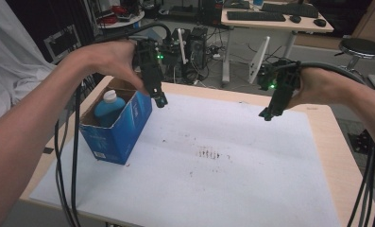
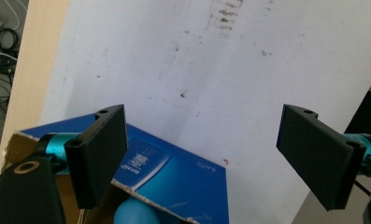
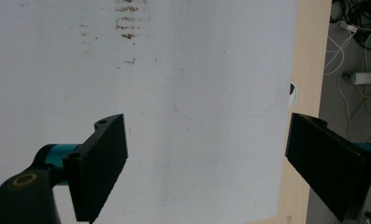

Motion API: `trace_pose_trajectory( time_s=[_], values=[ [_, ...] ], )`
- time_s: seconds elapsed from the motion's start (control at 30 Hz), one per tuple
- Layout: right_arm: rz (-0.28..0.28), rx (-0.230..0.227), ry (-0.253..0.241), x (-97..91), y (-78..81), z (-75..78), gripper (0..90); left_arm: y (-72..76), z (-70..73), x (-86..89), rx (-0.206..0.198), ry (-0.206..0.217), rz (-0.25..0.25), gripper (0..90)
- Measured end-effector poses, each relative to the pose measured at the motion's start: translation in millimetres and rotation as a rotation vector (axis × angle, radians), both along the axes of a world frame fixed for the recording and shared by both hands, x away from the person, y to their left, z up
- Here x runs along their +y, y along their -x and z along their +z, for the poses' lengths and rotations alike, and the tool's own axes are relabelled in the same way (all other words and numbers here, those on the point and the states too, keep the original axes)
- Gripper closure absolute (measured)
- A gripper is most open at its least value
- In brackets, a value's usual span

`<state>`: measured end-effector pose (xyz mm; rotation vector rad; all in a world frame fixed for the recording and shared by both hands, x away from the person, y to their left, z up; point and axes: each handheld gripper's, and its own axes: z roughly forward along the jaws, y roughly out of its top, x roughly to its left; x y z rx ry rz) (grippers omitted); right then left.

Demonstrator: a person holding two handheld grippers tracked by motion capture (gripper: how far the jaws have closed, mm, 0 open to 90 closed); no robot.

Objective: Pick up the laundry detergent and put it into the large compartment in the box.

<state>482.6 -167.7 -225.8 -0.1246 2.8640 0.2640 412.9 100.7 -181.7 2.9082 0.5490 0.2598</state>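
— Wooden counter with a white sheet laid over most of it; does that match what you see?

— Yes. Pale wood shows along the far edge and the right edge, and the sheet carries a patch of small brown stains near its middle. Behind the counter stand a desk with keyboards, a round stool at the far right, tangled cables and computer gear on the floor, and a white cloth hanging at the far left.

— And the blue box?

— It stands open near the counter's left edge, toward the far corner, with a blue bottle with a white cap upright inside it.

— Any writing?

— A white label patch low on the box's near face and a pale logo with lettering on its side in the left gripper view, both too small to read.

— How are the left tongs?

— Released, jaws wide apart, hovering above the box's far right corner; they touch nothing.

— The right tongs?

— Also spread wide and holding nothing, raised above the sheet near the counter's far right edge, well apart from the box.
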Motion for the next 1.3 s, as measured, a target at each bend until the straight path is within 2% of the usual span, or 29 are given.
trace_pose_trajectory(
  time_s=[0.3,0.37,0.5,0.63,0.8,0.83,0.93,1.3],
  values=[
    [0.002,-0.001,0.01,3.6,1.3,-1.2,12.1,4.7,-19.0,-28.1,0.012,-0.012,-0.091,16.6],
    [0.005,-0.002,0.008,3.8,1.4,-1.4,12.2,5.3,-22.4,-31.4,0.012,-0.011,-0.097,16.6],
    [0.006,-0.003,0.007,4.6,2.2,-0.9,12.2,8.2,-37.1,-44.5,0.025,-0.028,-0.144,16.6],
    [0.001,-0.007,0.012,3.8,2.8,-0.4,12.1,10.7,-49.2,-53.4,0.038,-0.028,-0.164,16.5],
    [-0.001,-0.012,0.009,3.7,4.1,0.8,12.1,14.7,-67.7,-65.4,0.056,-0.049,-0.199,16.6],
    [-0.001,-0.012,0.009,3.7,4.1,0.8,12.1,14.7,-67.7,-65.4,0.056,-0.049,-0.199,16.6],
    [-0.001,-0.014,0.011,3.6,5.5,1.5,12.2,18.1,-79.5,-72.7,0.058,-0.058,-0.233,16.6],
    [-0.007,-0.027,0.013,1.0,6.8,1.3,12.1,24.0,-109.9,-84.4,0.097,-0.069,-0.261,16.6]
  ],
)
